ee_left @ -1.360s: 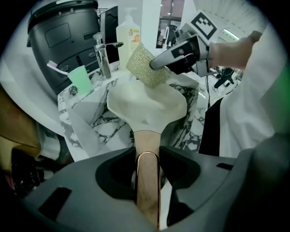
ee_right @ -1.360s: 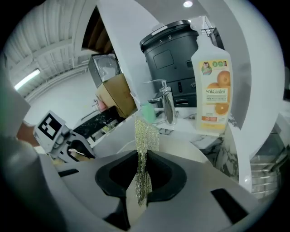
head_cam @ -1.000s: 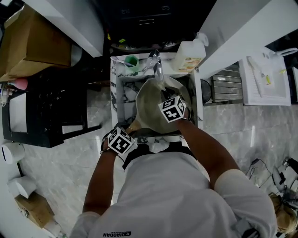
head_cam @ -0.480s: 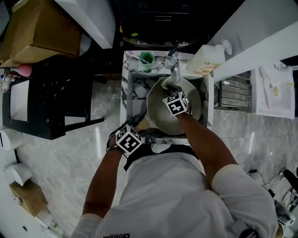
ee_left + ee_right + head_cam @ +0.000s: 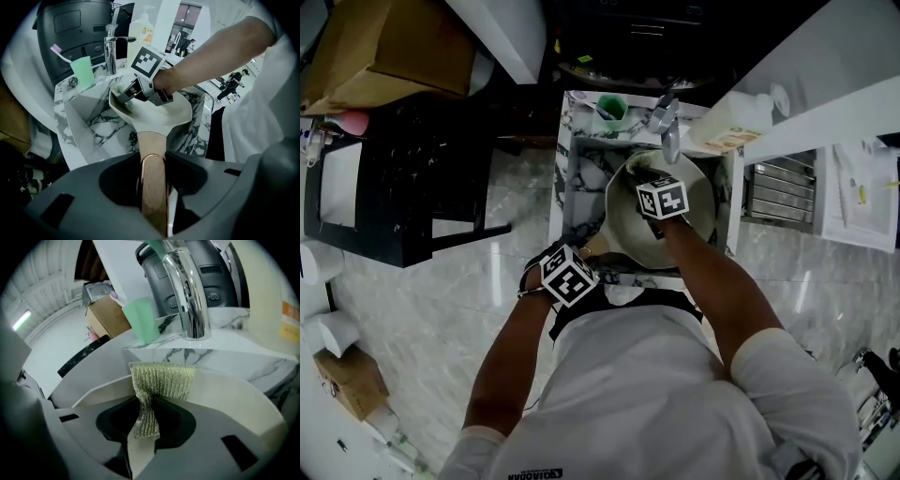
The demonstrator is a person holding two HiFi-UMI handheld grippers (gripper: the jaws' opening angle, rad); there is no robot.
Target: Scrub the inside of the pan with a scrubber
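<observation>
A pale pan [image 5: 689, 220] sits tilted in the marble sink [image 5: 579, 178]. My left gripper [image 5: 578, 262] at the sink's near edge is shut on the pan's copper-toned handle [image 5: 153, 187], which runs between its jaws. My right gripper [image 5: 652, 180] reaches into the pan near its far rim, below the faucet [image 5: 666, 127]. It is shut on a green-gold mesh scrubber [image 5: 161, 380], whose free end presses flat against the pan's inner wall [image 5: 229, 399]. In the left gripper view, the right gripper [image 5: 125, 95] and scrubber [image 5: 119, 89] lie against the pan's far-left side.
A green cup [image 5: 611, 110] holding a toothbrush stands at the sink's back left, and a soap bottle [image 5: 736, 122] at the back right. A black cabinet [image 5: 403, 187] is to the left, a white counter [image 5: 862, 178] to the right.
My right gripper has slid the scrubber across the pan's inside toward the far rim under the faucet. The left gripper still grips the handle. The head view has shifted.
</observation>
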